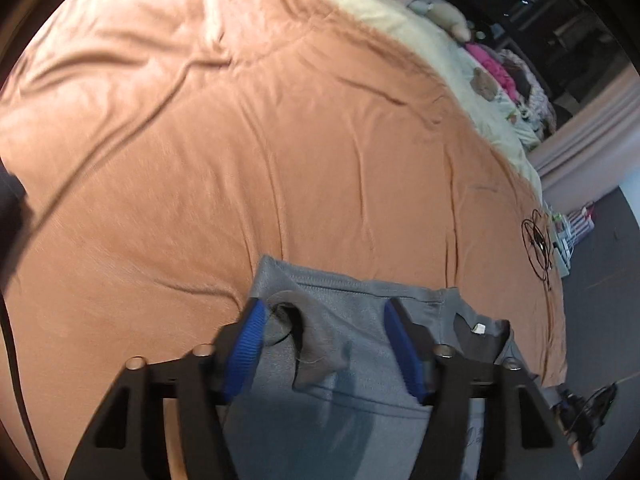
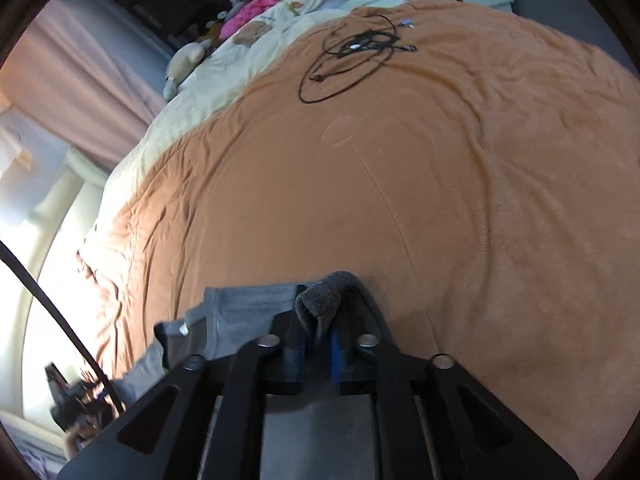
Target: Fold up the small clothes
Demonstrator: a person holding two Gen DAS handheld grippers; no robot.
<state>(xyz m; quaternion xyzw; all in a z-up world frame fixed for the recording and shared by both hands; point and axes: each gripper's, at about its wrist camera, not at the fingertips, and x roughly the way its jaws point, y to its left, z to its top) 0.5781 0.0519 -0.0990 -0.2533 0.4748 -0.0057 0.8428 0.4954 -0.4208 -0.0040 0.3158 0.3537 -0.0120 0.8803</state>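
Right gripper (image 2: pixel 320 344) pinched tight on a bunched corner of the grey garment (image 1: pixel 352 360). Left gripper (image 1: pixel 324 344) spread wide over that same garment, jaws holding nothing. Soft, light, floppy knit, bound to sag; best taken at the stitched hem. Beneath it, orange blanket (image 2: pixel 440 200); far beyond the garment, tangled black cable (image 2: pixel 352 52).

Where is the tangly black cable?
The black cable lies coiled on the orange blanket, far from the grey garment, near the bed's far edge in the right wrist view.

Black angular gripper (image 1: pixel 324 320) frames, ribbed blue finger pads (image 1: pixel 246 350), silver screws (image 1: pixel 135 363).
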